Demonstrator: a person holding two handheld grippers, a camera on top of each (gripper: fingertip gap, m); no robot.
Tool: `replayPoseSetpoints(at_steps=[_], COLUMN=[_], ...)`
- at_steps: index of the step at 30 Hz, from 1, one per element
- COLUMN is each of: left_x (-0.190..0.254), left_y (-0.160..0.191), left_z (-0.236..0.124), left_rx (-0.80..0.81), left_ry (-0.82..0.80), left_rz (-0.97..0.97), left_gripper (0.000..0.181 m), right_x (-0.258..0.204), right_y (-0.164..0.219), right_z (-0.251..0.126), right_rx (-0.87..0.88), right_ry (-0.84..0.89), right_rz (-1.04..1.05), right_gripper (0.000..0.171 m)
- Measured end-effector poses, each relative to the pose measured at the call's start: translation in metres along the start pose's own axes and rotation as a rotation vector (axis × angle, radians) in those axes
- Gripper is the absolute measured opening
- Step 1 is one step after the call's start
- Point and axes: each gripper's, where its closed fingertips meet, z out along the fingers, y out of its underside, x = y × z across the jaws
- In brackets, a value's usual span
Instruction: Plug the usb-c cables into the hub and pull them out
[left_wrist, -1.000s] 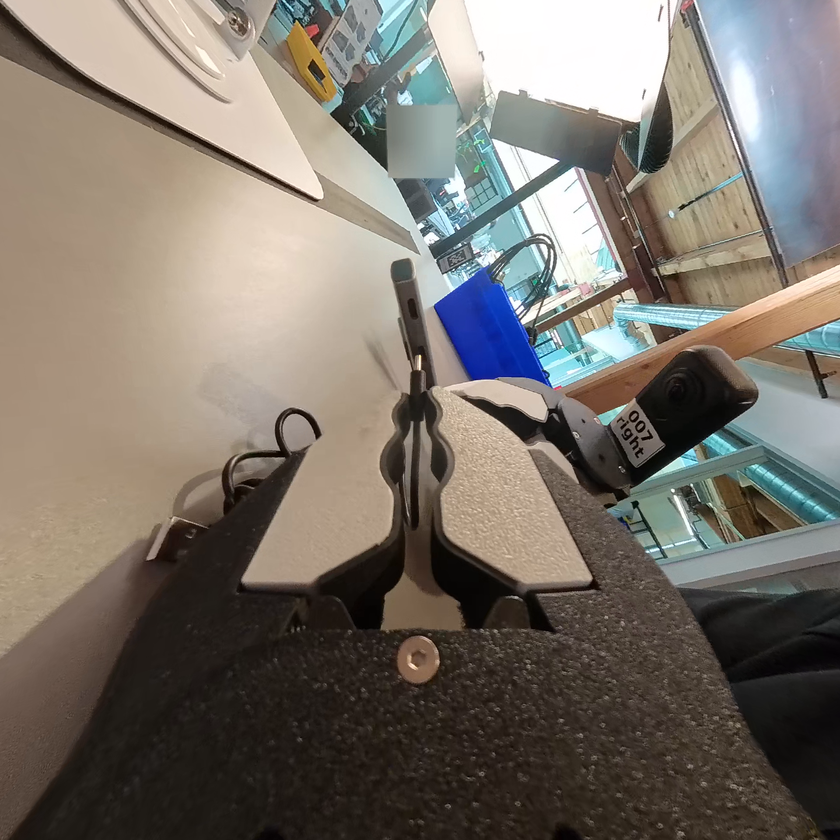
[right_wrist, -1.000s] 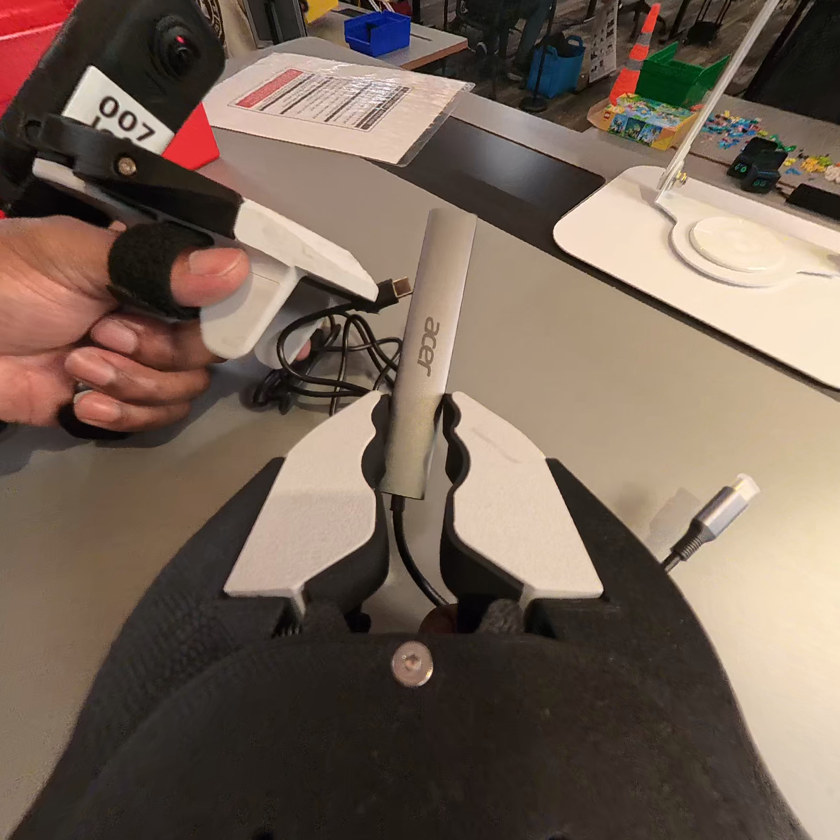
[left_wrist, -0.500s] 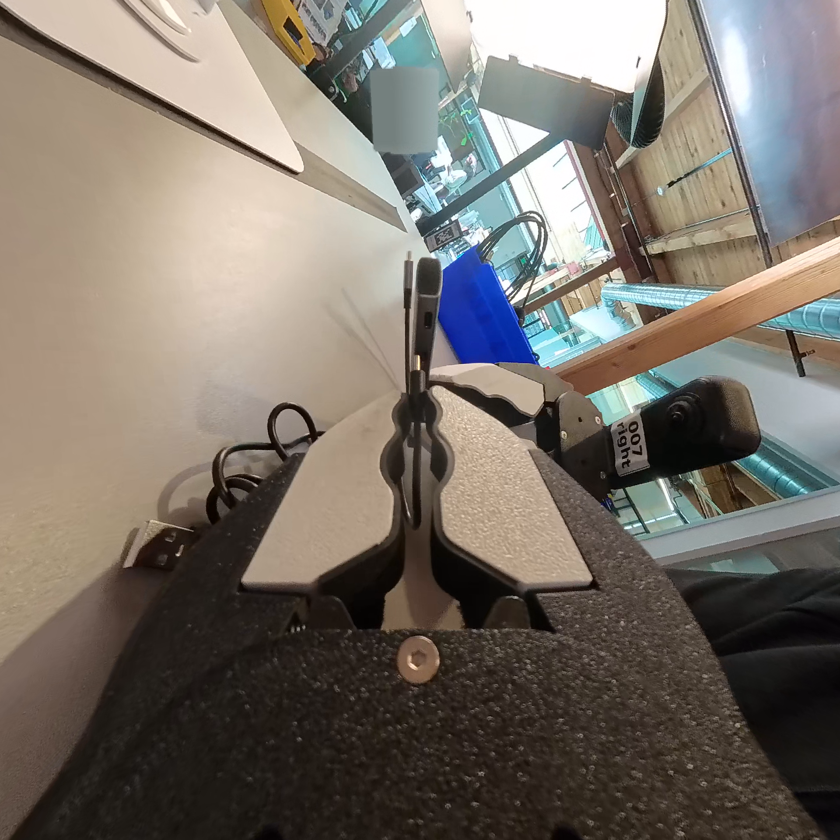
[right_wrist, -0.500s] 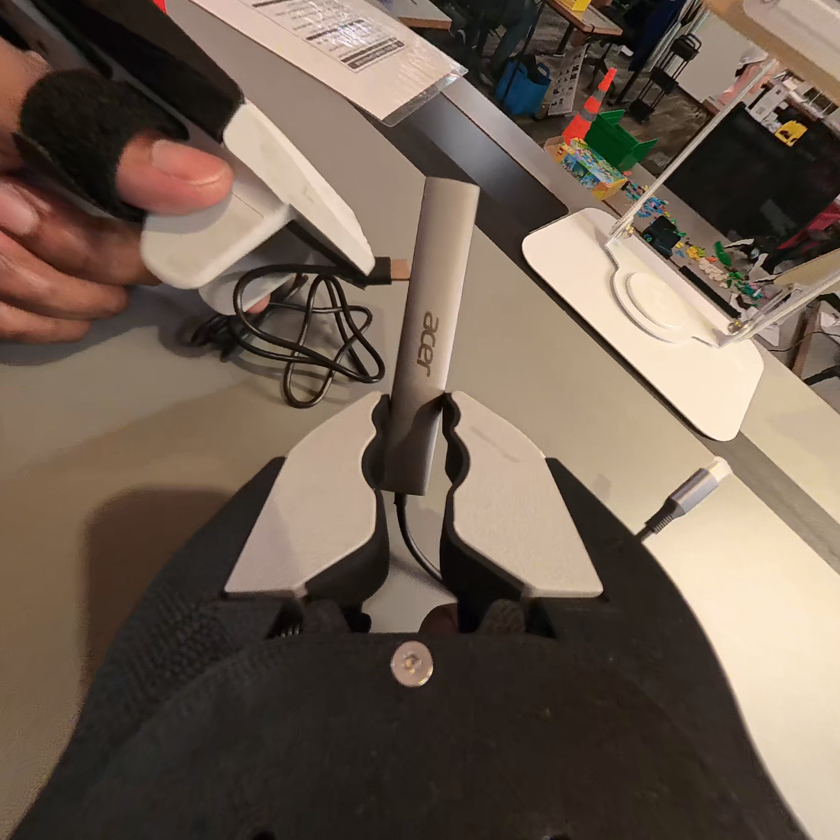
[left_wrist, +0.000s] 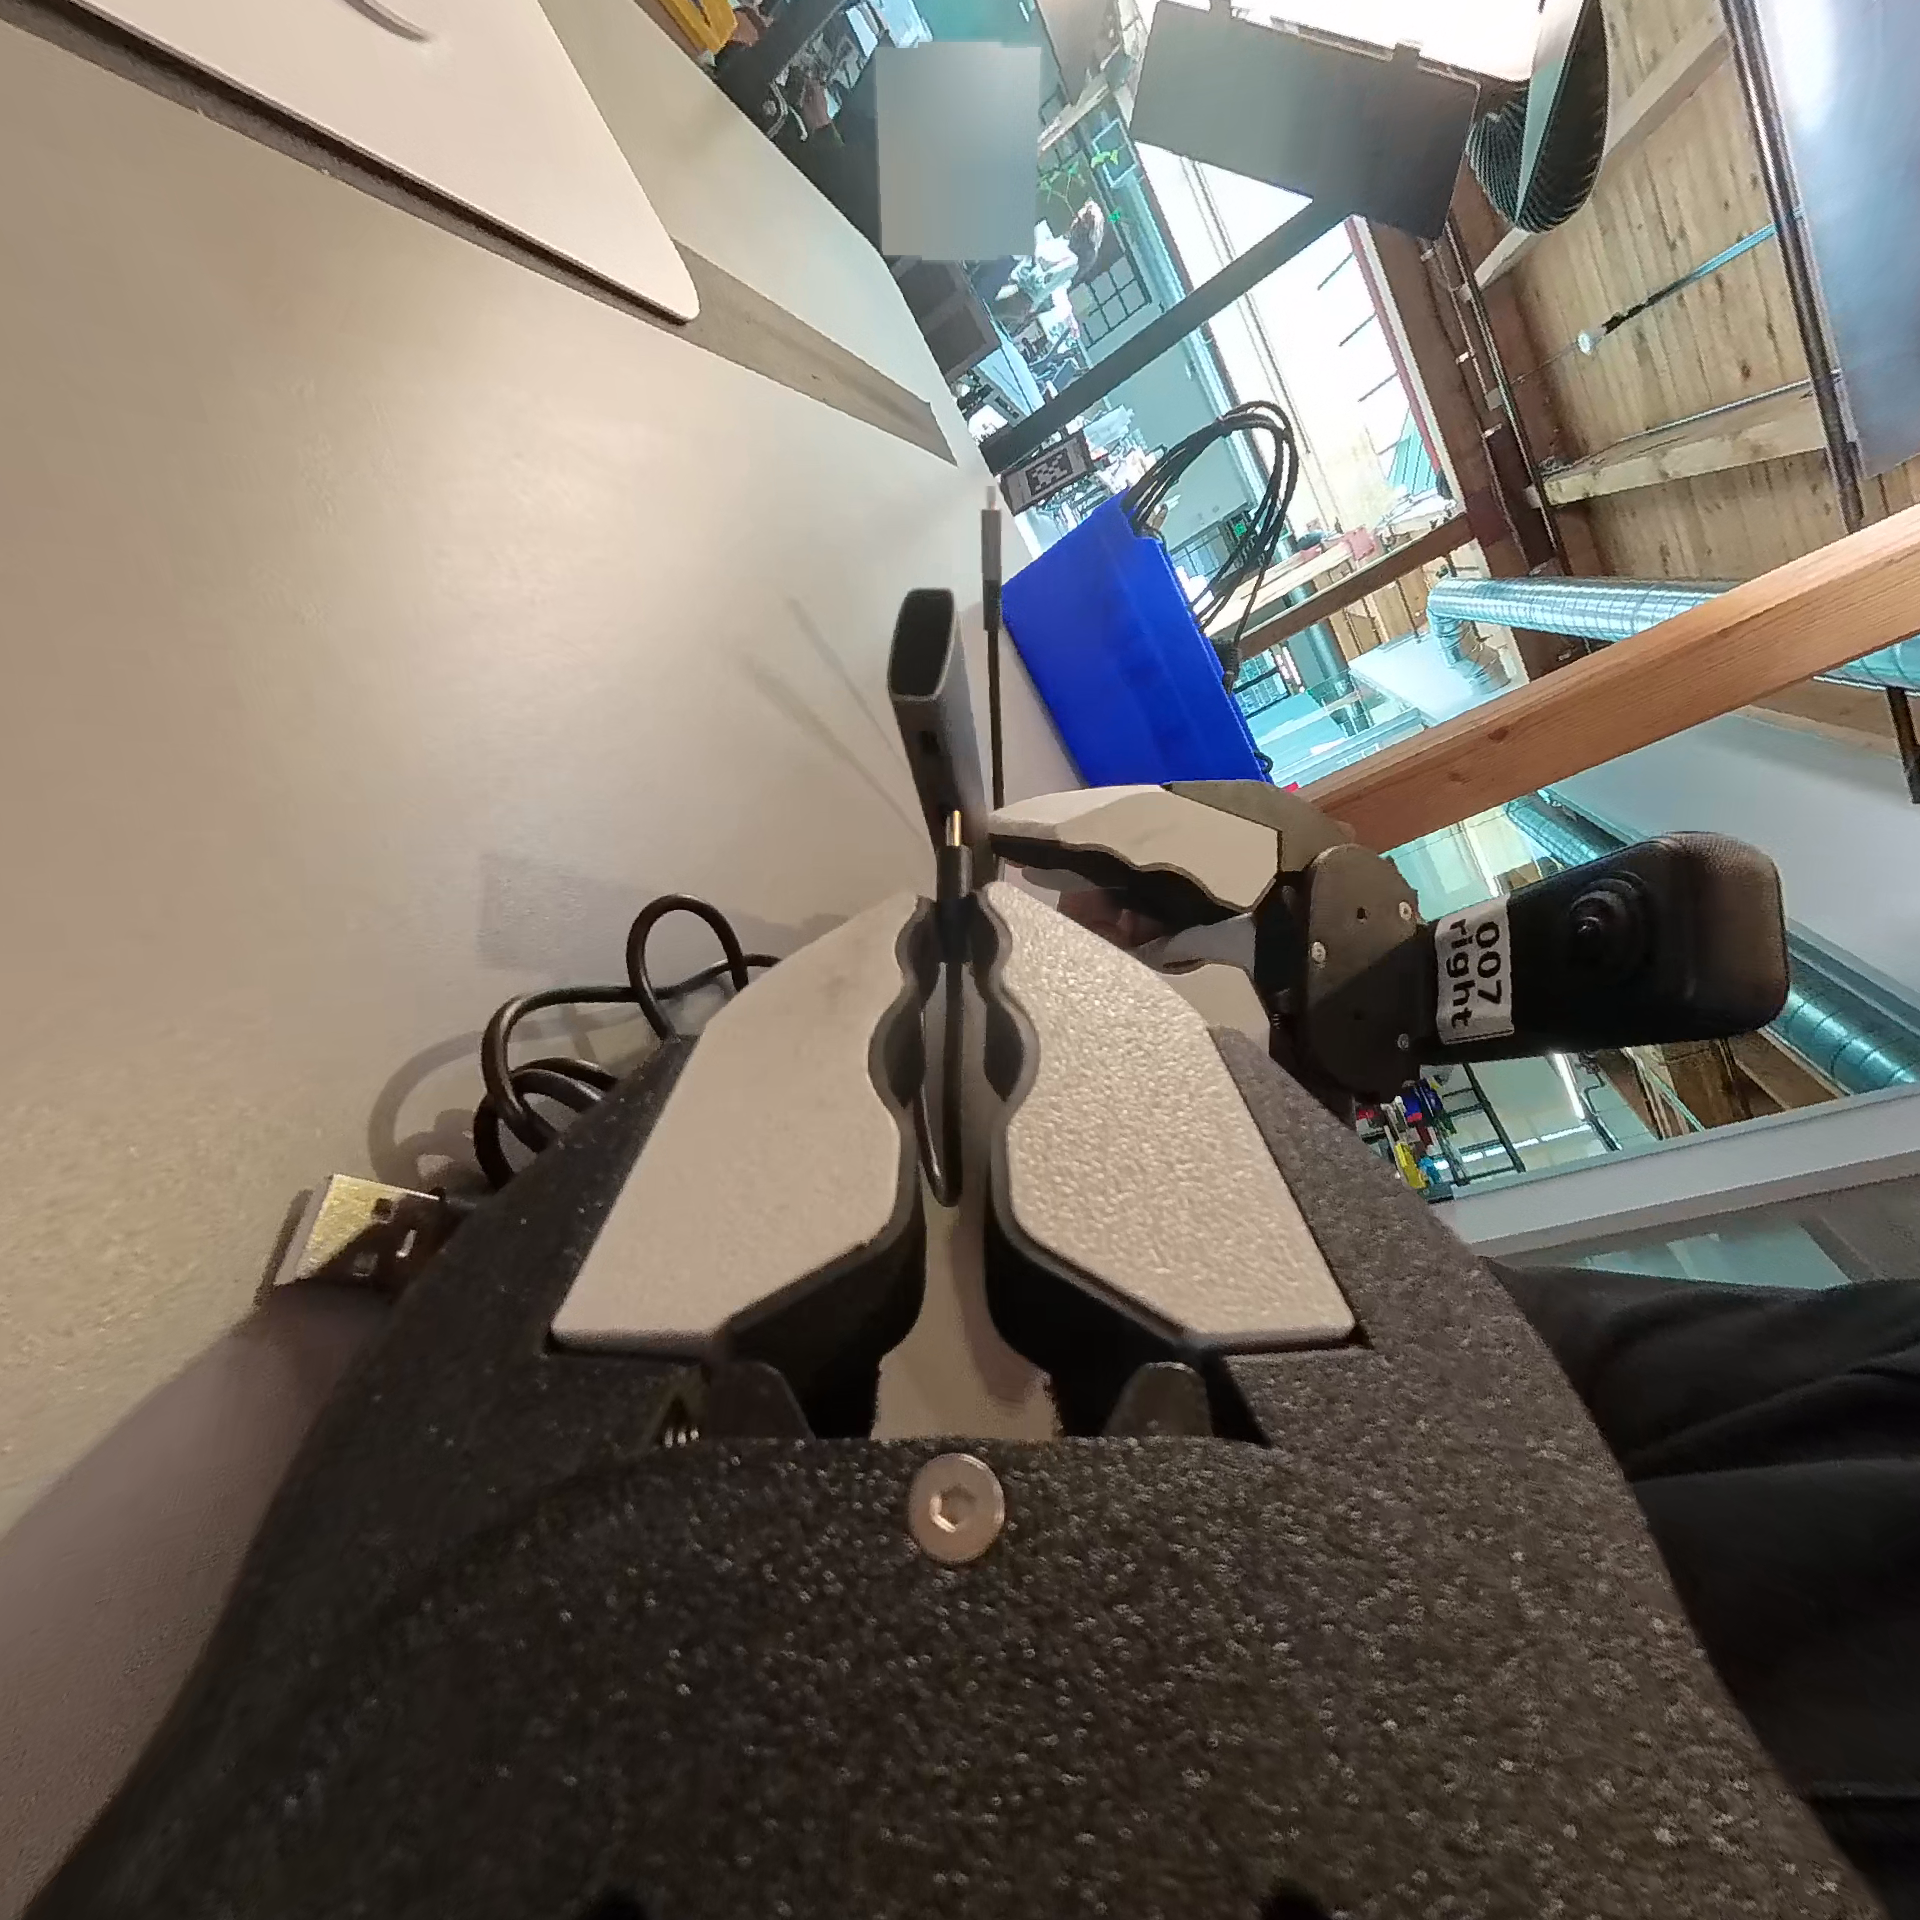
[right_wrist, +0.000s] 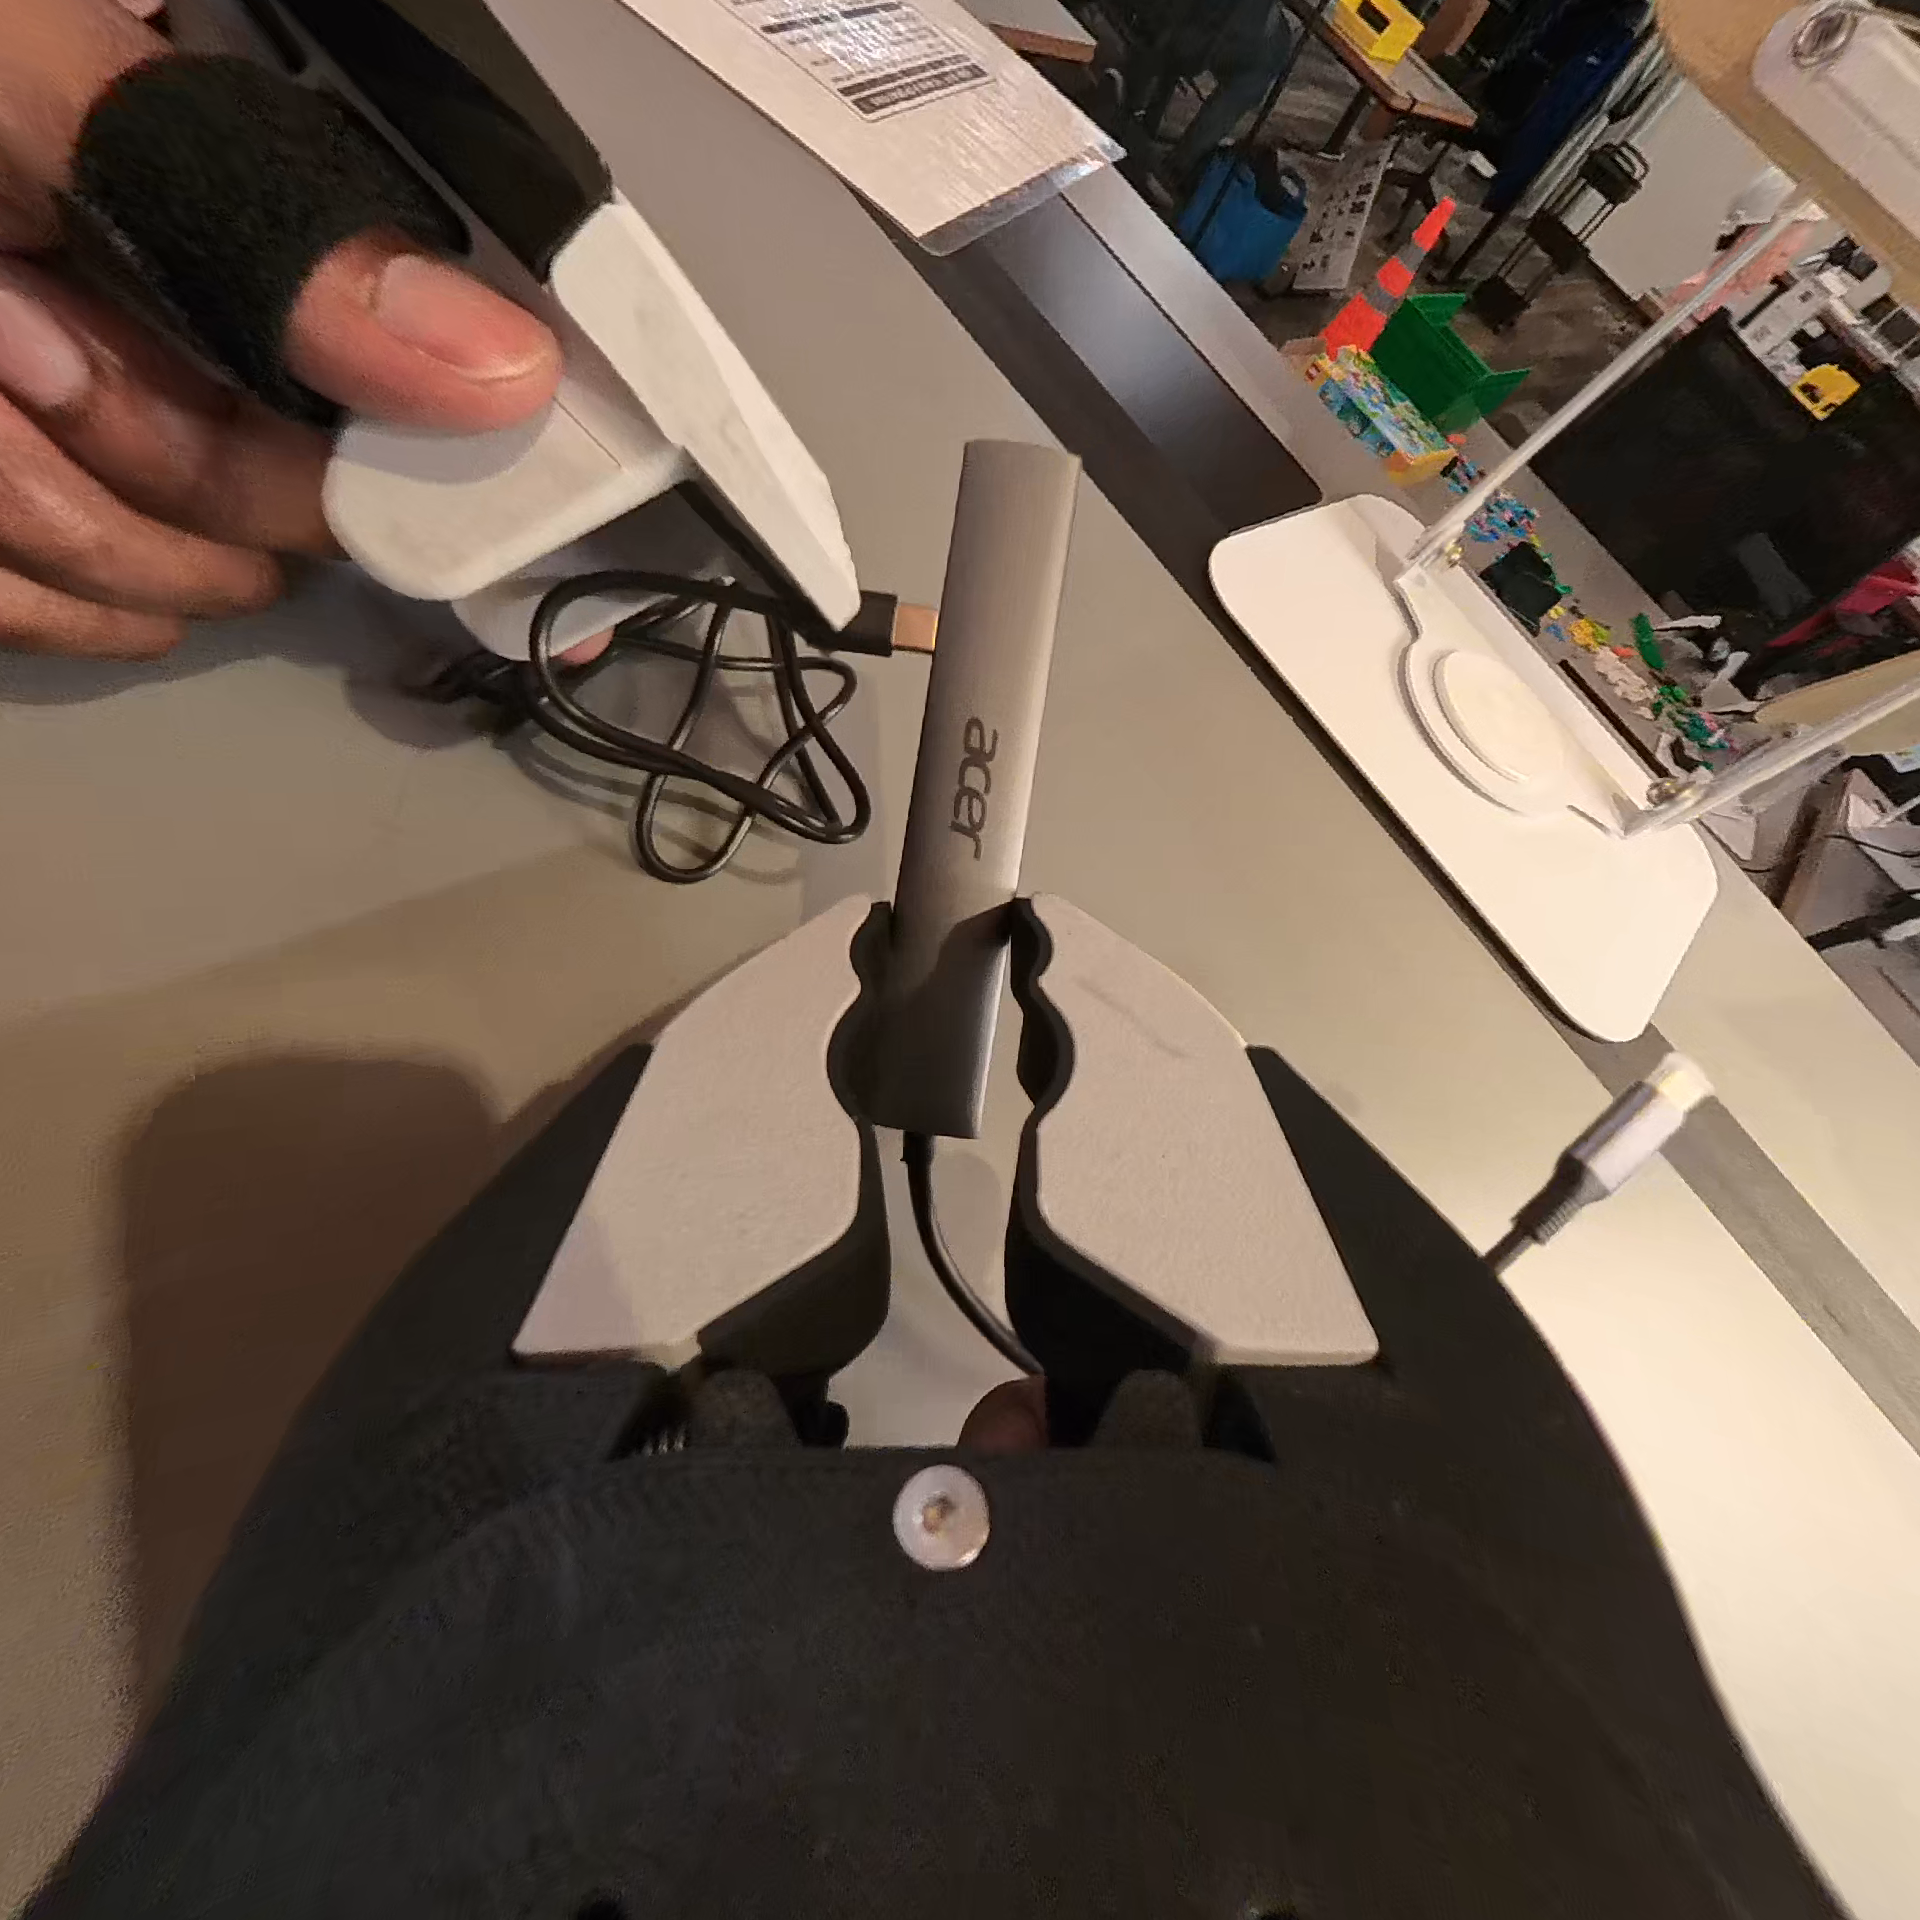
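Where hub (right_wrist: 987, 665) stands, cable tangle (right_wrist: 707, 748) behind.

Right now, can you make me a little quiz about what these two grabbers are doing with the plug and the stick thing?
1. True or false: the right hand-held gripper is shut on the grey hub.
2. What does the left hand-held gripper pinch? A) a pencil B) the black cable near its plug C) the blue bin
3. Fill in: the cable's metal plug sits at the hub's ____.

Key: 1 true; 2 B; 3 side, and whether it is pushed fully in cannot be told.
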Motion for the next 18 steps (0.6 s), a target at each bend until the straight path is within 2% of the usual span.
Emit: replayPoseSetpoints(at_steps=[7, 18], left_x=[0.002, 0.0041], left_y=[0.0059, 0.0064], left_z=[0.0017, -0.0001], left_rx=[-0.042, -0.047], left_ry=[0.018, 0.054], left_rz=[-0.004, -0.041], left_gripper=[0.006, 0.006], right_x=[-0.0022, -0.0032], right_y=[0.0015, 0.0005], right_z=[-0.0048, -0.0097], right_rx=[0.04, 0.081], right_ry=[-0.089, -0.112], right_rz=[0.044, 0.007], right_gripper=[0.022, 0.022])
